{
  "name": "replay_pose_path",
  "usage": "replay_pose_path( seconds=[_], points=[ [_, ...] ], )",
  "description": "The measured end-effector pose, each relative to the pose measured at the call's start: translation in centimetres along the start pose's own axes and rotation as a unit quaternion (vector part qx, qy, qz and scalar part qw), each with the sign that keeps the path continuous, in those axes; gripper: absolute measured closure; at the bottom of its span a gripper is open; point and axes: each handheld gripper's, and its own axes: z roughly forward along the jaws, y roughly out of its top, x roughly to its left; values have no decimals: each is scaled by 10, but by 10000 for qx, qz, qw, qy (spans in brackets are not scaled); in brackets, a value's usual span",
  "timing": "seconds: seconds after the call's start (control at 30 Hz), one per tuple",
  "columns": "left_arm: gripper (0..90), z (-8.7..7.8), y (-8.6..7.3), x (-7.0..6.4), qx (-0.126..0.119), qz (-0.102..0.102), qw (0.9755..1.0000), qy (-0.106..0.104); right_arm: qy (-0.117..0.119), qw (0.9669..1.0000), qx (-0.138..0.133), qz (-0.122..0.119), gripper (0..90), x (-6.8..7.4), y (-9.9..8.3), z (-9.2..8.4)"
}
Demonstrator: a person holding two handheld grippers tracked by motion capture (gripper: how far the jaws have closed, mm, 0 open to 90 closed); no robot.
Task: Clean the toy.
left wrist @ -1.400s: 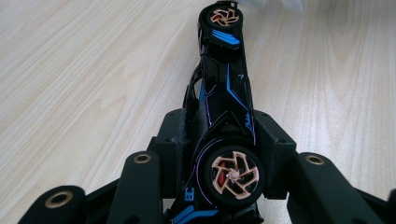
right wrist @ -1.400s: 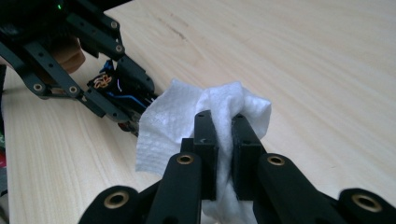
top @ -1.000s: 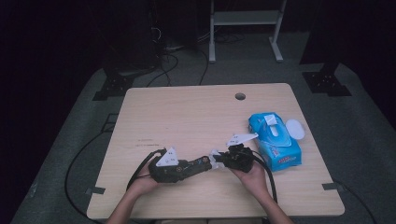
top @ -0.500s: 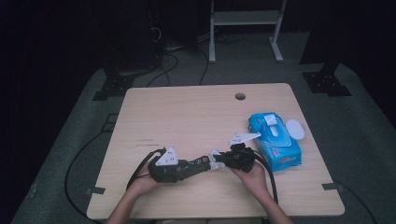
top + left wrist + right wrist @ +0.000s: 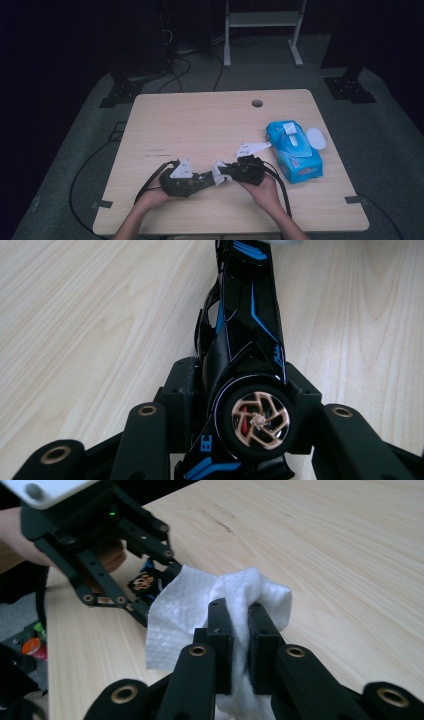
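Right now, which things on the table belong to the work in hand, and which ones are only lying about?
In the work:
- toy car, between the left hand-held gripper's jaws
- white wipe, pinched by the right hand-held gripper

Lying about:
- blue wipes pack, lid open
- table

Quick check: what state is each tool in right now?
Left tool: closed on the black toy car with blue trim.
Right tool: closed on the white wet wipe.

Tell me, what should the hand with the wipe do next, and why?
Probably bring the wipe a little closer and rub it on the toy car. The right tool is pinched shut on the wipe, and the left tool holds the car in front of it, seemingly just short of touching.
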Motion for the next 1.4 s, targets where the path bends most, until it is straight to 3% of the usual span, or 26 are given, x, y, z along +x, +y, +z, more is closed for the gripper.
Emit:
replay_pose_path(
  seconds=[0.1, 0.3, 0.5, 0.67, 0.77, 0.97, 1.27, 1.4],
  points=[
    [567, -4, -4, 2, 27, -6, 10000, 11, -48, 9999, 109, -5, 824, -1, -1, 3],
    [565, -13, -12, 11, 118, -147, 9998, 45, -108, 9991, 139, 379, 824, -19, -14, 1],
    [502, -19, 9, 10, -74, -80, 9999, 60, -152, 9990, 136, 390, 824, -21, -15, 0],
    [446, -4, 24, 4, 315, 125, 9993, 125, -139, 9990, 116, 410, 824, -22, -16, -1],
    [448, 0, 27, 5, 328, 22, 9994, 147, -116, 9990, 170, 389, 824, -21, -16, 2],
    [527, 8, 20, 10, 613, -119, 9980, 138, -91, 9990, 167, 407, 824, -23, -17, 4],
    [561, -5, 7, 10, 698, -122, 9975, -13, -73, 9989, 146, 435, 823, -23, -18, 3],
    [526, -5, 11, 9, 824, -98, 9966, 3, -60, 9989, 138, 455, 824, -24, -18, 4]
  ],
)
